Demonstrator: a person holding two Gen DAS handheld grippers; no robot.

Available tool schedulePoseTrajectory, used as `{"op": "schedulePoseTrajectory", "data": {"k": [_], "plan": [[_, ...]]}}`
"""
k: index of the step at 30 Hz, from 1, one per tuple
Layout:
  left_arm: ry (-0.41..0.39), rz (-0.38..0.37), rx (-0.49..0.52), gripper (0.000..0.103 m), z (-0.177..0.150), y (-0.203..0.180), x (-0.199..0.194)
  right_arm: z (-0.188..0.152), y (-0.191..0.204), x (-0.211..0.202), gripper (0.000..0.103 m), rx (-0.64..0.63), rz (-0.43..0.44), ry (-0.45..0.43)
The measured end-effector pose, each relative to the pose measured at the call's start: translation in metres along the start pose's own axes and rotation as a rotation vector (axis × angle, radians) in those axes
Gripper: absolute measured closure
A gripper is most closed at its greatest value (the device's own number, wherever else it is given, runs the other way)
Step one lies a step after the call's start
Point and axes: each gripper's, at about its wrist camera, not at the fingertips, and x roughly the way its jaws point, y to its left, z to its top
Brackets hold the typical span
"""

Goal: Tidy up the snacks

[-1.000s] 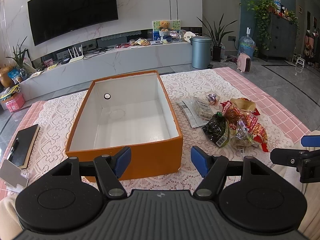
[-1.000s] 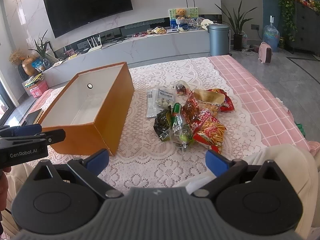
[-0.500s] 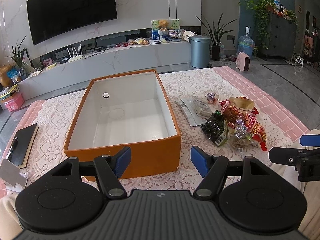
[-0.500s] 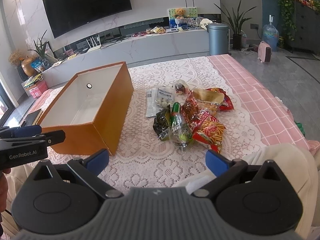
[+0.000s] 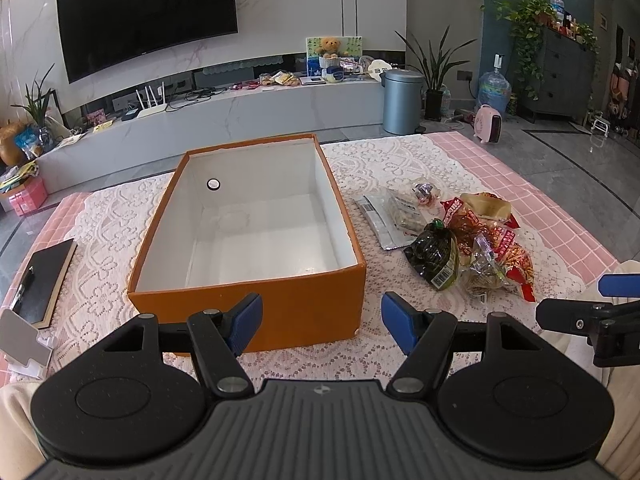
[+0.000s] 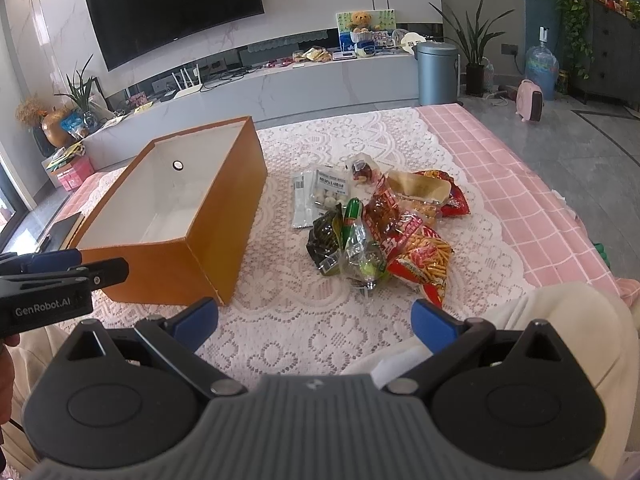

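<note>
Right in front of me, my left tool (image 5: 321, 317) hangs with its blue pads spread wide and nothing between them, just short of the near wall of the orange box (image 5: 256, 312); my right tool (image 6: 314, 322) is spread wide too, empty, over the lace cloth (image 6: 288, 320) on the desk (image 6: 520, 184); the box sits open with a bare white inside, to the left of the snacks; the snack pile (image 6: 384, 232) lies on the lace just beside the box but not touching it, a dark green bag (image 5: 434, 254) and a red bag of sticks (image 6: 424, 256) nearest me, a clear flat packet (image 6: 320, 196) and a small wrapped sweet (image 6: 362, 170) behind them; off to the left a black notebook (image 5: 44, 276) lies near the desk edge; far back, a TV (image 5: 148, 12) on the wall and a grey bin (image 5: 402, 102) on the floor.
</note>
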Motion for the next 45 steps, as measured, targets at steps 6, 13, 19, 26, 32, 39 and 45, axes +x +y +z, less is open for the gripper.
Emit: {"op": "schedulePoseTrajectory", "data": {"k": [6, 13, 19, 26, 32, 39, 45], "plan": [[0.012, -0.038, -0.005, 0.026, 0.002, -0.002, 0.004, 0.0, 0.0, 0.001, 0.003, -0.001, 0.002, 0.0], [0.05, -0.079, 0.002, 0.04, 0.008, -0.013, 0.014, -0.001, -0.004, 0.007, 0.004, -0.01, 0.001, 0.004], [0.075, -0.113, 0.014, 0.062, 0.016, -0.021, 0.025, 0.004, -0.014, 0.018, 0.004, -0.019, -0.011, 0.01], [0.086, -0.218, 0.016, 0.045, 0.034, -0.041, 0.04, 0.019, -0.039, 0.035, 0.022, -0.018, -0.056, 0.009], [0.103, -0.33, 0.024, 0.032, 0.051, -0.066, 0.06, 0.03, -0.063, 0.054, 0.037, -0.023, -0.104, 0.037], [0.247, -0.442, -0.097, 0.04, 0.059, -0.08, 0.108, 0.039, -0.097, 0.083, 0.04, 0.039, -0.142, 0.099], [0.355, -0.438, -0.238, 0.041, 0.059, -0.088, 0.154, 0.043, -0.121, 0.108, 0.042, 0.182, -0.106, 0.143]]}}
